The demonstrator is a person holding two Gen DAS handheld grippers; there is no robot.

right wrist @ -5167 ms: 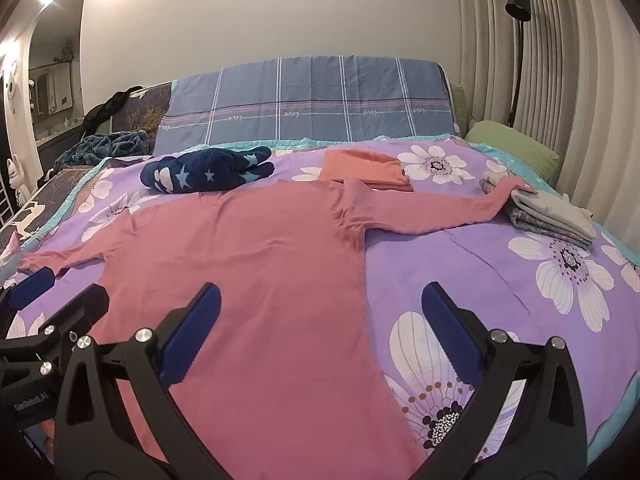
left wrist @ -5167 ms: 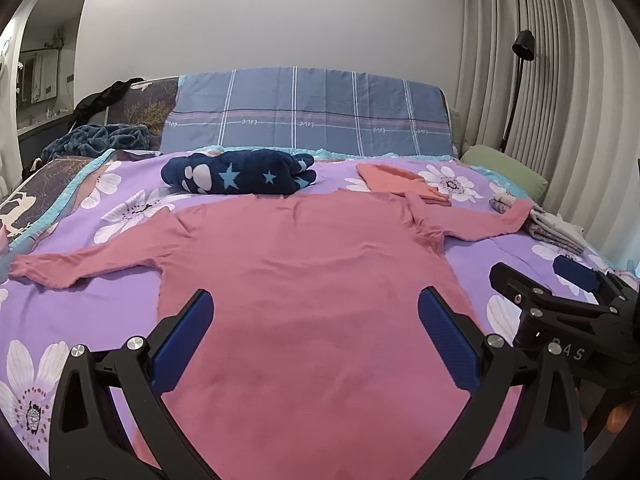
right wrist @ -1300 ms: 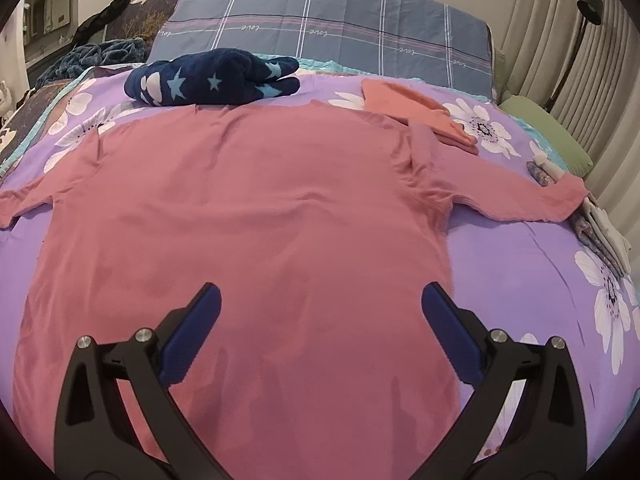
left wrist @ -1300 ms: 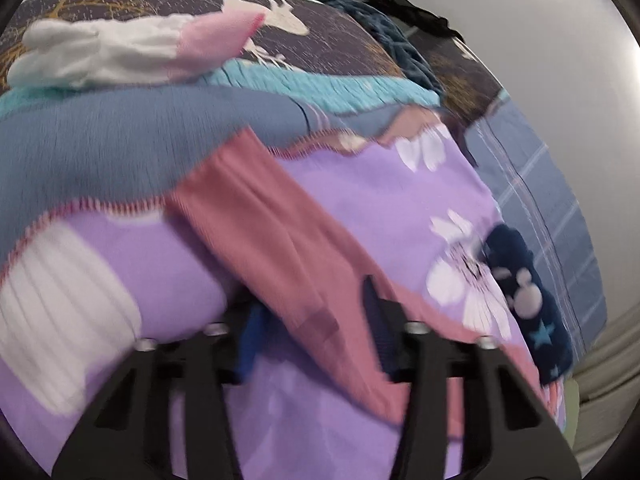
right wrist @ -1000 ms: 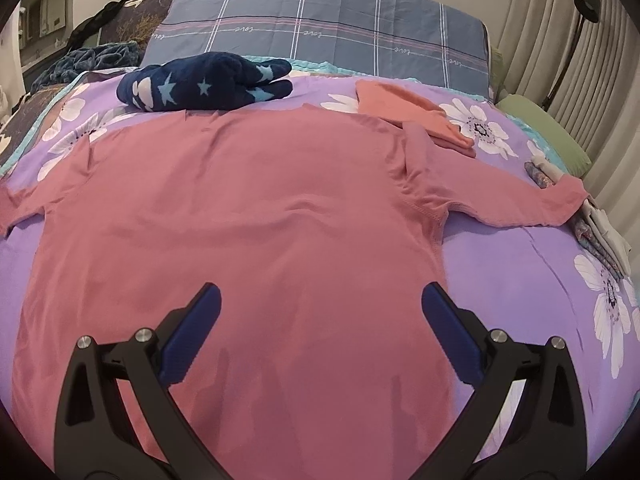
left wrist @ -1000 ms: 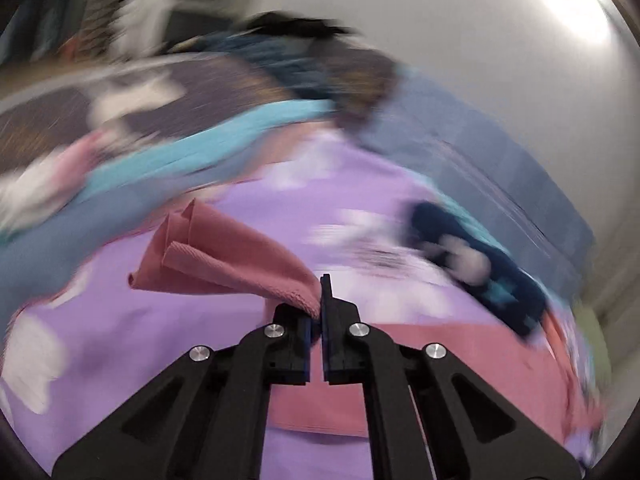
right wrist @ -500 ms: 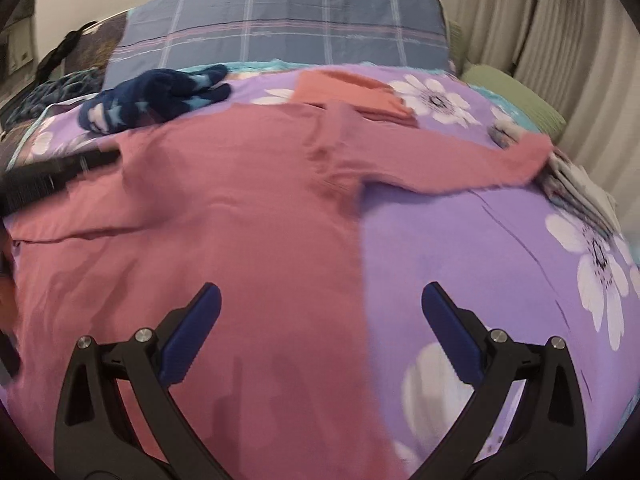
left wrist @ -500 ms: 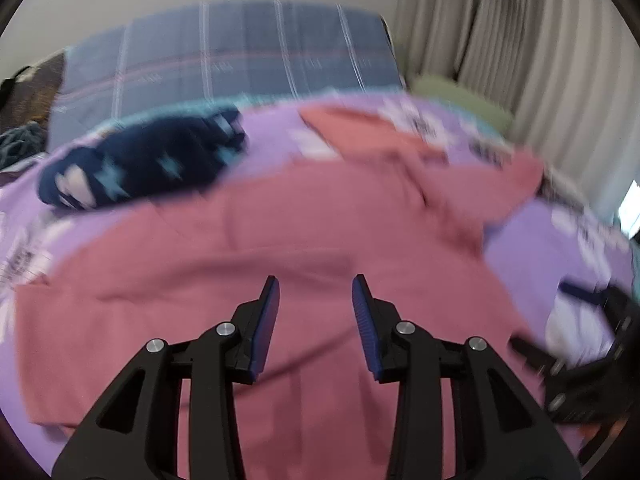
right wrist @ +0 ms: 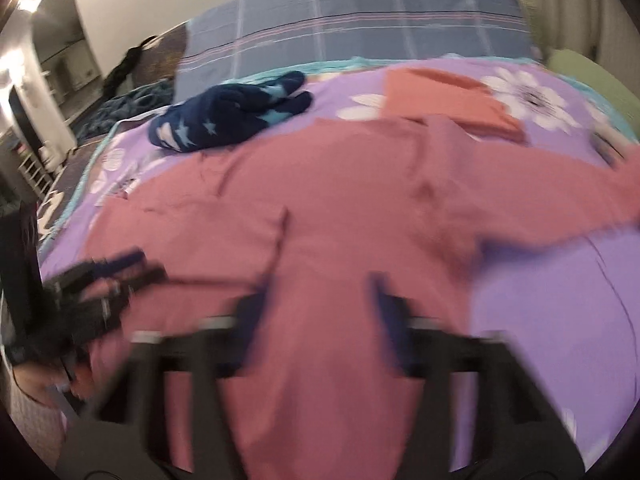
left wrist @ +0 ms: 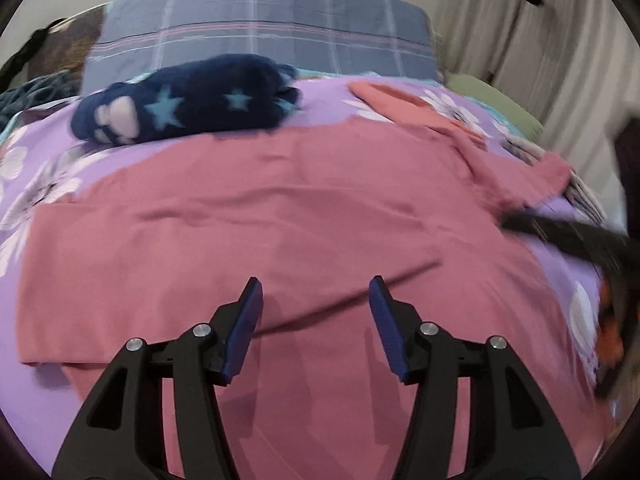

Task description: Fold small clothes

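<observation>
A pink long-sleeved shirt (left wrist: pixel 304 216) lies flat on the purple flowered bedspread (left wrist: pixel 36 160). Its left sleeve (right wrist: pixel 192 240) is folded in across the body; its right sleeve (right wrist: pixel 560 204) stretches out to the right. My left gripper (left wrist: pixel 316 316) is open and empty just above the shirt's lower middle. My right gripper (right wrist: pixel 316 320) is blurred by motion, its jaws apart and empty, over the shirt's lower part. The left gripper also shows at the left of the right wrist view (right wrist: pixel 100 280). The right gripper shows blurred at the right of the left wrist view (left wrist: pixel 568 236).
A navy star-patterned bundle (left wrist: pixel 188 104) lies beyond the shirt's collar. A folded orange garment (right wrist: pixel 444 100) lies at the back right. Folded pale clothes (left wrist: pixel 584 192) sit by the right sleeve's end. A blue plaid pillow (left wrist: pixel 264 48) and a green pillow (right wrist: pixel 588 76) are at the head.
My left gripper carried the left sleeve in over the shirt's body, let go and opened. My right gripper has narrowed its jaws and is moving fast.
</observation>
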